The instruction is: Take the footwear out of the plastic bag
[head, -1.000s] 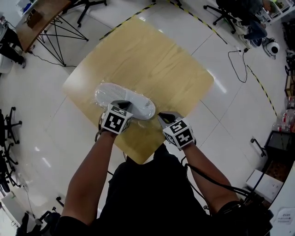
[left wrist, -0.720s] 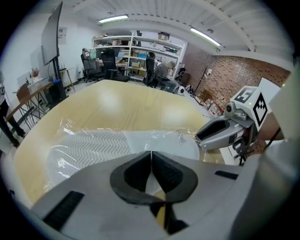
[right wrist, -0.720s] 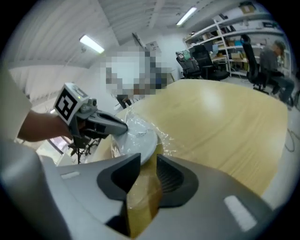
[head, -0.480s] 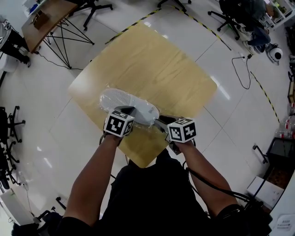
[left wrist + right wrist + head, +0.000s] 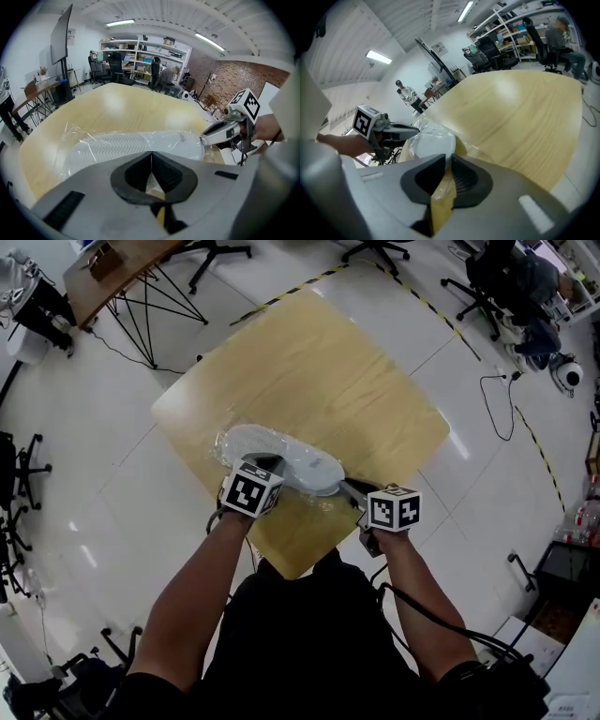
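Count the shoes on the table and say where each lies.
1: a white flat shoe inside the clear plastic bag at the near edge of the light wooden table. A second may be hidden beneath it.

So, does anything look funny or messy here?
Nothing is spilled or broken. One odd bit: the white shoe is wrapped in a crinkly clear bag near the table's front corner, and it seems tipped over, because its ridged sole shows.

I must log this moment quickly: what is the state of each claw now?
Left claw: closed, pinching the bag film.
Right claw: nearly closed on the bag's edge; its jaws have just been closing.
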Motion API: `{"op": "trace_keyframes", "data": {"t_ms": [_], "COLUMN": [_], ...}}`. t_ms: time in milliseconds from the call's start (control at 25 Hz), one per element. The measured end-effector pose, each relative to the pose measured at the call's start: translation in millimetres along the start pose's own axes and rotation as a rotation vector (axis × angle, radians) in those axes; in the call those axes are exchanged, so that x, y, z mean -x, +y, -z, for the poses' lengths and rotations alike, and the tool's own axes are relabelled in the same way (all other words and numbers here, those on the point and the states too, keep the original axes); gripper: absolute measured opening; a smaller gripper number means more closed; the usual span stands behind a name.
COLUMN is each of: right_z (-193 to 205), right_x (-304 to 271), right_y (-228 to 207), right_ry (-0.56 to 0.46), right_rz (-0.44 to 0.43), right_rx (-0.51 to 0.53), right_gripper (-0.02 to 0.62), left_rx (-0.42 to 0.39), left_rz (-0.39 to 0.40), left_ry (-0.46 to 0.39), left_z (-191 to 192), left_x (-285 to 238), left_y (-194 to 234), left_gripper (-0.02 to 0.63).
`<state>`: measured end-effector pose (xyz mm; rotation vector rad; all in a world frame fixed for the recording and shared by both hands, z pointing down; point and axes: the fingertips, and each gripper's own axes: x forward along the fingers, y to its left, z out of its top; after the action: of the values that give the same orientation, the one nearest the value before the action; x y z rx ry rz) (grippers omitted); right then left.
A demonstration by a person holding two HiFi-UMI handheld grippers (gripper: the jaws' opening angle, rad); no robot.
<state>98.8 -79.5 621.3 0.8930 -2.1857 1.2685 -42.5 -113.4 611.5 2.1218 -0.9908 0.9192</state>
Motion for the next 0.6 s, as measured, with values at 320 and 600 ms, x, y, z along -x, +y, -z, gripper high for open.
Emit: {"op": "trace_keyframes", "data": {"t_ms": [320, 600], "right_z": [6.2, 3.5], "right_x": [16.8, 15.0], "right_y": [-15.1, -13.7], "right_ry": [0.010, 0.010], "right_rz": [0.049, 0.088], "right_rx": [0.003, 0.044], "right_gripper": [0.043, 0.043], "left_rx": [0.041, -0.116], "left_rz": [-0.197, -0.365], "left_ry": [-0.140, 0.173], "left_z": [-1.9, 72.2], "left_x": [55.1, 52.9], "left_y": [56.0, 130.0], "left_gripper": [0.114, 0.115]}}
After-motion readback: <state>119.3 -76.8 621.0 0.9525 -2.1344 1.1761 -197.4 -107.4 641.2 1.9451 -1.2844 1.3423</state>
